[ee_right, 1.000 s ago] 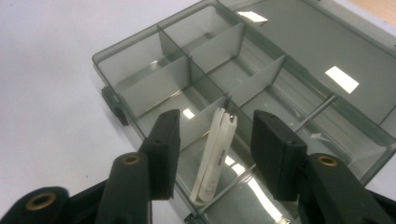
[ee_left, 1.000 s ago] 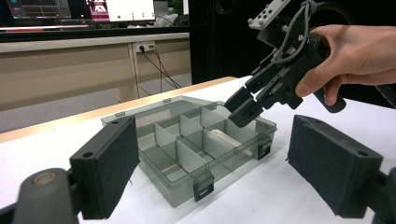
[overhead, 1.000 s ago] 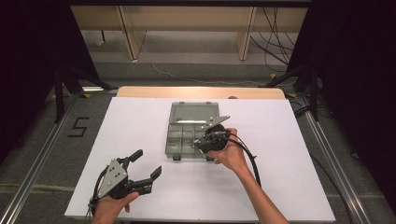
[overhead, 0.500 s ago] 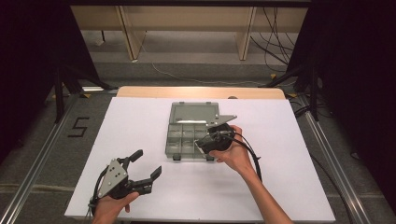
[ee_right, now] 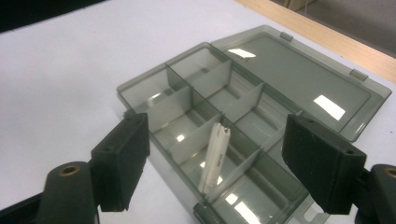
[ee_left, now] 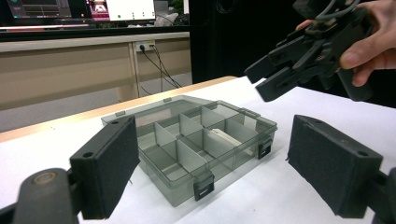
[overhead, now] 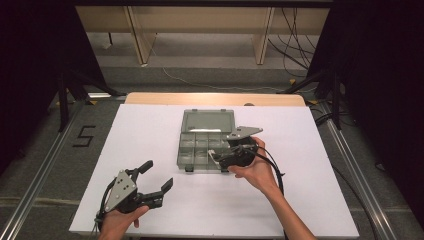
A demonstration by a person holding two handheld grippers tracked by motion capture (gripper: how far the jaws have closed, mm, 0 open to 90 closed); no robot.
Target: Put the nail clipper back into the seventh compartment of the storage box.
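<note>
Where two clear dividers meet inside the organizer box (ee_right: 219,121), a slim white plastic stick (ee_right: 215,156) leans, its long axis tilted, grooved upper end propped on a partition and lower end down in a near-row compartment. That box is smoky translucent plastic, rectangular, its flat lid (overhead: 208,121) swung fully open, black latches in front. Just above it hovers the right gripper (overhead: 216,158), whose jaws have just been opening, spread wide with nothing pinched. Well apart on the white table (overhead: 150,130), the left gripper (overhead: 156,176) rests spread, empty.
</note>
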